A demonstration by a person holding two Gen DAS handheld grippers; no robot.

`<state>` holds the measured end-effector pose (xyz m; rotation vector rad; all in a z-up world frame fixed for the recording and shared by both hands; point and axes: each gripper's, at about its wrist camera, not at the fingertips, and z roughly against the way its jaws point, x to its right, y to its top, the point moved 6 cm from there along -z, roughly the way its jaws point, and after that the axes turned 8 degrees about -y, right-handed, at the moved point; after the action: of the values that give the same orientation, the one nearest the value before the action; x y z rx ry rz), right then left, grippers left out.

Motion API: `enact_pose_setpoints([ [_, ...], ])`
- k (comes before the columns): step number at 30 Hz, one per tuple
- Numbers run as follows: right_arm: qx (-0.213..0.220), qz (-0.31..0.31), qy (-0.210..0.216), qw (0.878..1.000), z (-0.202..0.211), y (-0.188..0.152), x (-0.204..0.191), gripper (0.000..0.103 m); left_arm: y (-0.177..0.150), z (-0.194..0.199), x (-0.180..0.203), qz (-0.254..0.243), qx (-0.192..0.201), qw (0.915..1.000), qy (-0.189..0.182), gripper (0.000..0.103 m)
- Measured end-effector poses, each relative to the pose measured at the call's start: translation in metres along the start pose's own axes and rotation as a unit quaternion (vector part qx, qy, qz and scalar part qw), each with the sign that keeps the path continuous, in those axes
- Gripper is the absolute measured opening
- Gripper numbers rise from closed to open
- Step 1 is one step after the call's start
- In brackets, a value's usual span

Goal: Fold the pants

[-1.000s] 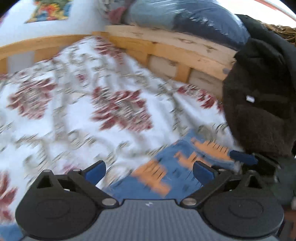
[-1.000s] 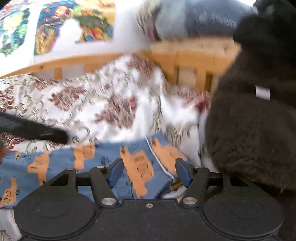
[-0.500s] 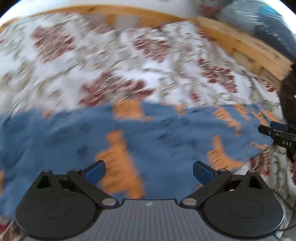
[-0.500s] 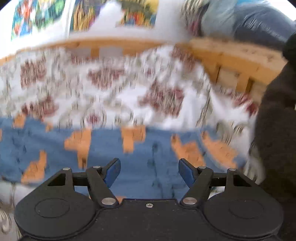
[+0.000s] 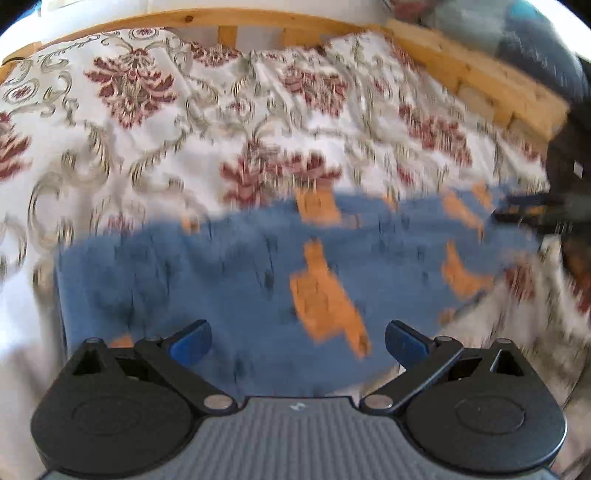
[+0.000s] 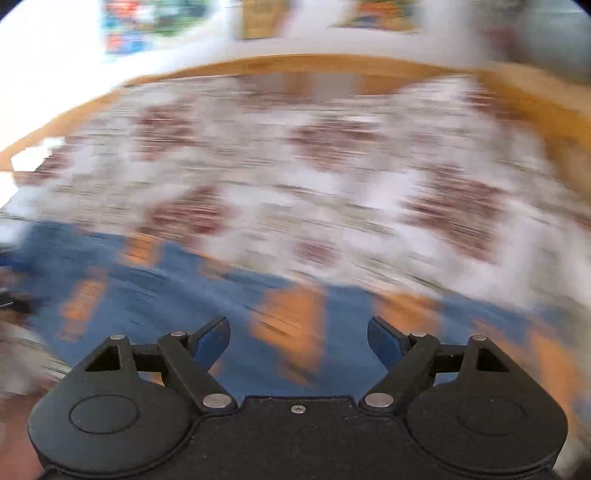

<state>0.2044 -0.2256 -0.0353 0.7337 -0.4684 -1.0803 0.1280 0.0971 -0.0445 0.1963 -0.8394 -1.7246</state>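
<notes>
Surveying the pants before a first grasp: both my grippers stood empty.

Left to right. My left gripper [image 5: 297, 338] hung low over the blue pants [image 5: 258, 266] with orange figures, jaws spread wide, nothing between them. The pants lay flat across the flowered bedspread [image 5: 155, 122], inside the wooden bed frame [image 5: 236, 18]. My right gripper [image 6: 298, 338] was over the same cloth, jaws likewise spread; its view was badly smeared. I judged the fold not yet begun. The next move called for pinching an edge on each side.
</notes>
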Motion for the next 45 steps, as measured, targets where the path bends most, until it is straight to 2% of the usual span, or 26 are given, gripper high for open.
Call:
enact_pose_setpoints([
  [3,-0.023,0.011,0.105,0.994,-0.035,0.033,-0.028,0.083,0.043,-0.007,-0.007,-0.001,0.009,0.9999,-0.008,0.103],
  [5,-0.037,0.018,0.152,0.988,-0.06,0.05,-0.043,0.083,0.071,-0.02,-0.011,-0.015,0.01,0.9998,-0.008,0.103],
  [8,-0.062,0.043,0.19,0.979,-0.095,0.068,-0.059,0.082,0.098,-0.056,-0.022,-0.032,-0.02,0.9993,-0.004,0.102],
  [11,-0.088,0.06,0.223,0.969,-0.117,0.077,-0.064,0.078,0.106,-0.09,-0.034,-0.034,-0.062,0.9974,-0.015,0.099],
  [12,-0.094,0.067,0.228,0.967,-0.123,0.076,-0.066,0.073,0.106,-0.096,-0.038,-0.029,-0.068,0.9969,-0.025,0.097],
  [14,-0.105,0.087,0.234,0.963,-0.129,0.071,-0.073,0.055,0.103,-0.104,-0.044,-0.01,-0.075,0.9958,-0.052,0.095],
  [15,-0.106,0.097,0.233,0.962,-0.131,0.068,-0.077,0.037,0.102,-0.105,-0.047,-0.002,-0.078,0.9947,-0.068,0.093],
  [16,-0.103,0.108,0.229,0.962,-0.13,0.067,-0.078,0.024,0.101,-0.107,-0.048,0.003,-0.079,0.9935,-0.082,0.092],
  [19,-0.08,0.131,0.221,0.963,-0.122,0.062,-0.084,0.014,0.097,-0.11,-0.046,-0.005,-0.084,0.9905,-0.108,0.087],
  [21,-0.051,0.154,0.202,0.966,-0.109,0.06,-0.086,0.01,0.094,-0.111,-0.042,-0.024,-0.092,0.9893,-0.111,0.067],
  [22,-0.034,0.171,0.192,0.966,-0.101,0.059,-0.088,0.008,0.092,-0.112,-0.039,-0.033,-0.097,0.9887,-0.11,0.061],
  [24,-0.003,0.2,0.186,0.962,-0.083,0.054,-0.096,0.007,0.087,-0.11,-0.037,-0.053,-0.103,0.988,-0.102,0.041],
  [26,0.02,0.227,0.186,0.956,-0.063,0.044,-0.105,0.002,0.081,-0.103,-0.033,-0.069,-0.099,0.9872,-0.104,0.033],
  [30,0.036,0.258,0.187,0.947,-0.038,0.021,-0.121,0.0,0.073,-0.084,-0.029,-0.064,-0.093,0.9855,-0.126,0.033],
  [33,0.05,0.256,0.173,0.95,-0.032,0.01,-0.126,0.001,0.071,-0.076,-0.025,-0.068,-0.099,0.9843,-0.129,0.038],
  [35,0.056,0.23,0.163,0.958,-0.037,0.015,-0.123,0.017,0.073,-0.077,-0.023,-0.075,-0.103,0.9851,-0.116,0.038],
  [36,0.055,0.219,0.162,0.961,-0.041,0.021,-0.119,0.028,0.074,-0.079,-0.021,-0.078,-0.105,0.9851,-0.112,0.038],
  [37,0.053,0.206,0.166,0.963,-0.045,0.028,-0.115,0.031,0.074,-0.081,-0.018,-0.086,-0.105,0.9852,-0.104,0.038],
  [38,0.055,0.194,0.17,0.965,-0.048,0.036,-0.11,0.033,0.074,-0.082,-0.015,-0.101,-0.104,0.9851,-0.093,0.034],
  [39,0.054,0.187,0.171,0.966,-0.053,0.044,-0.105,0.039,0.073,-0.082,-0.01,-0.12,-0.101,0.9843,-0.081,0.025],
  [40,0.041,0.191,0.172,0.966,-0.061,0.05,-0.101,0.052,0.071,-0.082,-0.008,-0.134,-0.1,0.9834,-0.07,0.021],
  [41,0.023,0.196,0.179,0.964,-0.07,0.052,-0.097,0.056,0.068,-0.081,-0.005,-0.149,-0.098,0.9821,-0.061,0.016],
  [43,0.001,0.195,0.189,0.963,-0.086,0.054,-0.09,0.056,0.064,-0.078,0.0,-0.169,-0.091,0.9802,-0.049,0.012],
  [44,-0.01,0.192,0.19,0.963,-0.093,0.052,-0.087,0.051,0.062,-0.075,0.002,-0.178,-0.086,0.9793,-0.046,0.01],
  [45,-0.014,0.19,0.187,0.964,-0.099,0.051,-0.084,0.027,0.06,-0.072,0.004,-0.187,-0.078,0.9782,-0.042,0.009],
])
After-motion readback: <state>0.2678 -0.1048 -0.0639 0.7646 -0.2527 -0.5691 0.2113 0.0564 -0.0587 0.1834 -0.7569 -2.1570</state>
